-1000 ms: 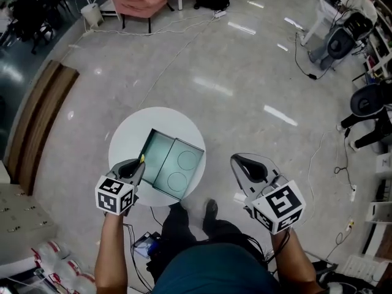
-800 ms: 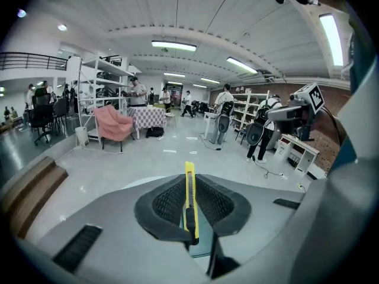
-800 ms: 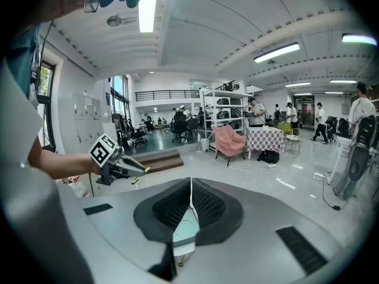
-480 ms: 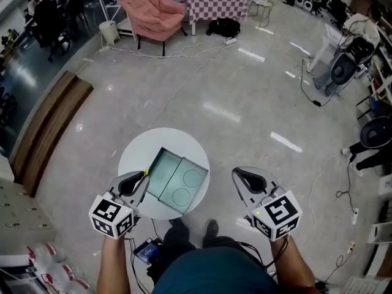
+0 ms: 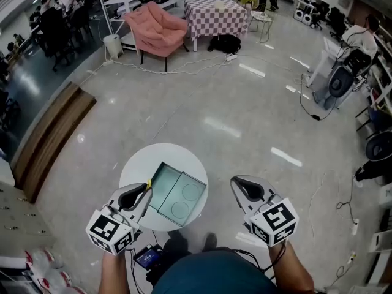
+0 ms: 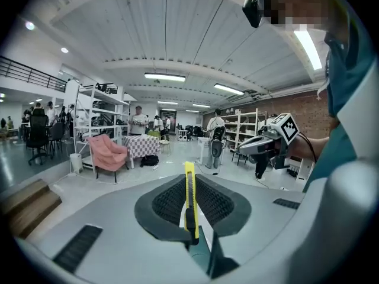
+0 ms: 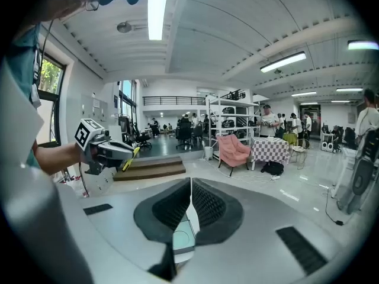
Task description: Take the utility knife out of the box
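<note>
Pinched edge-on in the left gripper, jaws narrowed onto it: the utility knife, long axis along the jaws, yellow tip poking forward. Apparently lifted clear, by the left rim of the open box on the round table. Off to the right, well apart: right gripper, pads together, empty.

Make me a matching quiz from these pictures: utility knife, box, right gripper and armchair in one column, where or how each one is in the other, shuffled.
1 utility knife
2 box
3 right gripper
4 armchair

A open, on the round table
B pink, far across the floor
C jaws together, empty
D clamped in the left gripper

Pairs: 1-D, 2-A, 3-C, 4-B
</note>
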A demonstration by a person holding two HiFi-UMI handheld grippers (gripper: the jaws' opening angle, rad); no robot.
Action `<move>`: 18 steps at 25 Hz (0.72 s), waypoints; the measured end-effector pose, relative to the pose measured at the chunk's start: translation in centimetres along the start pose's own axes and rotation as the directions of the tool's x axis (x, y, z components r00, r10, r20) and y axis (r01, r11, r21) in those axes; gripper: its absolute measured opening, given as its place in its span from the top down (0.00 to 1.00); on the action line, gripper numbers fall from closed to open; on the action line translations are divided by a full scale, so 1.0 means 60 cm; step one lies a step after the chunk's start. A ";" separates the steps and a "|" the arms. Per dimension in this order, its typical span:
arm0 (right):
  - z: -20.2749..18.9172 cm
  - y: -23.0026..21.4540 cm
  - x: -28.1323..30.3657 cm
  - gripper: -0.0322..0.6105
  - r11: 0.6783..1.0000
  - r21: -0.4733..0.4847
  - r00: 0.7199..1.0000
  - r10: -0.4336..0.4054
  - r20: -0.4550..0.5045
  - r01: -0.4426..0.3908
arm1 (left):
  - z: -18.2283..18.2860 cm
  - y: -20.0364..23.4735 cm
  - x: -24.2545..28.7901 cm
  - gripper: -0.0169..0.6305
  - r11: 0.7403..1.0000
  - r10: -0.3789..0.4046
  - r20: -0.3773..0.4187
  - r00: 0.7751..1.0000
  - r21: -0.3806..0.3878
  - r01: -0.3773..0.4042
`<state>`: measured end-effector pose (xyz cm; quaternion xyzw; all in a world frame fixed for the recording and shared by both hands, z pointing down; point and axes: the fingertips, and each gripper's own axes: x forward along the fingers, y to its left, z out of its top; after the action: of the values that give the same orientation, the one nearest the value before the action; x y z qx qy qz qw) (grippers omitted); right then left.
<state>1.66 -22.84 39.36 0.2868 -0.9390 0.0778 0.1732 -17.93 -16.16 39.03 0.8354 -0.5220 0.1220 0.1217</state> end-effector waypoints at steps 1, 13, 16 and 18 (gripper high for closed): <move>0.003 0.003 -0.002 0.89 1.000 -0.001 1.000 0.003 0.004 -0.003 | 0.007 -0.003 -0.006 0.87 1.000 -0.004 0.010 1.000 -0.001 0.004; 0.024 0.015 -0.006 0.89 0.994 -0.100 0.999 0.044 0.015 -0.042 | 0.055 -0.023 -0.026 0.87 1.000 -0.018 0.083 0.996 0.011 0.017; 0.029 0.007 -0.008 0.89 0.996 -0.088 1.000 0.024 0.006 -0.023 | 0.056 -0.026 -0.020 0.87 1.000 -0.020 0.084 0.996 0.015 0.019; 0.033 0.003 -0.007 0.89 0.996 -0.084 1.000 0.018 0.011 -0.017 | 0.059 -0.025 -0.019 0.87 1.000 -0.019 0.083 0.996 0.016 0.018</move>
<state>1.33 -22.94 37.35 0.2715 -0.9449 0.0381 0.1790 -16.80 -15.75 35.23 0.8453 -0.5180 0.0899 0.0947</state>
